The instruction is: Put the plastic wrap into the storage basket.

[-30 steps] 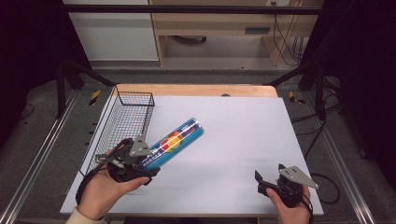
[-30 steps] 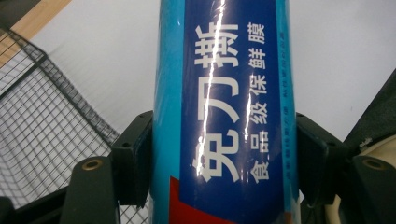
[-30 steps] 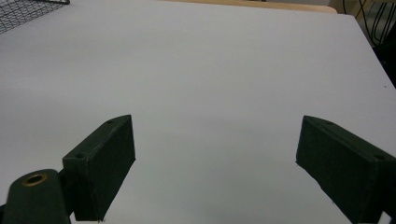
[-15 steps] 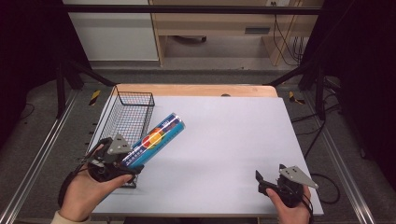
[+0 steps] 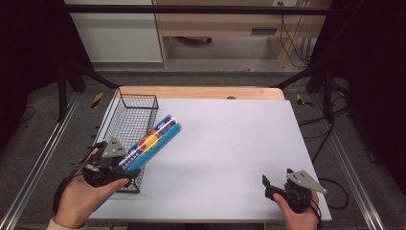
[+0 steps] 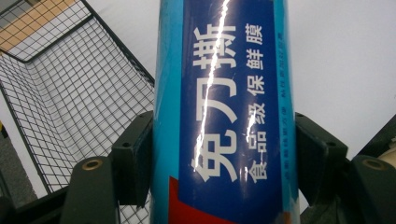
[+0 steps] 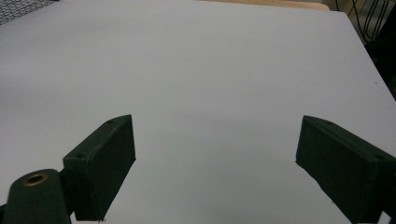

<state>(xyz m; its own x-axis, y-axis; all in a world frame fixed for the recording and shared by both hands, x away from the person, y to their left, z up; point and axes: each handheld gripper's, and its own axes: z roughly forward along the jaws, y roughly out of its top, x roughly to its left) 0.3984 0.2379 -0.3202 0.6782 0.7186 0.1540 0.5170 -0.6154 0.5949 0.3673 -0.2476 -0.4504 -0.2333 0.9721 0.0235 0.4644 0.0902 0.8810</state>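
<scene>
Table (image 5: 230, 158): one, with a pale grey-white top and a strip of bare wood along its far edge; the same pale top runs under the jaws in the right gripper view (image 7: 201, 70).
Wire basket (image 5: 136, 117): one, black mesh, long and narrow, standing along the table's left side with its open top upward; its near end lies under the left gripper. In the left gripper view its mesh wall and floor (image 6: 79, 102) sit to the left of the roll.
Cling-film roll (image 5: 152, 141): one, a long blue and teal tube with a red and orange patch near its middle; white Chinese characters run along its dark blue label (image 6: 229, 107).
Roll, long axis: slanted, from the near left to the far right of the high view; the free end points away from the person and to the right, tilted upward.
Roll, place: off the table, held in the air; its near end is over the basket's near end, its far end out past the basket's right rim, above the table top.
Left gripper (image 5: 119, 165): one, in the person's left hand (image 5: 84, 194) at the table's near left corner; its two black jaws pinch the roll's near end, one pad on each side, both touching the tube.
Right gripper (image 5: 277, 184): one, in the right hand at the near right corner; its jaws are spread wide with nothing between them, well apart from the roll and basket.
</scene>
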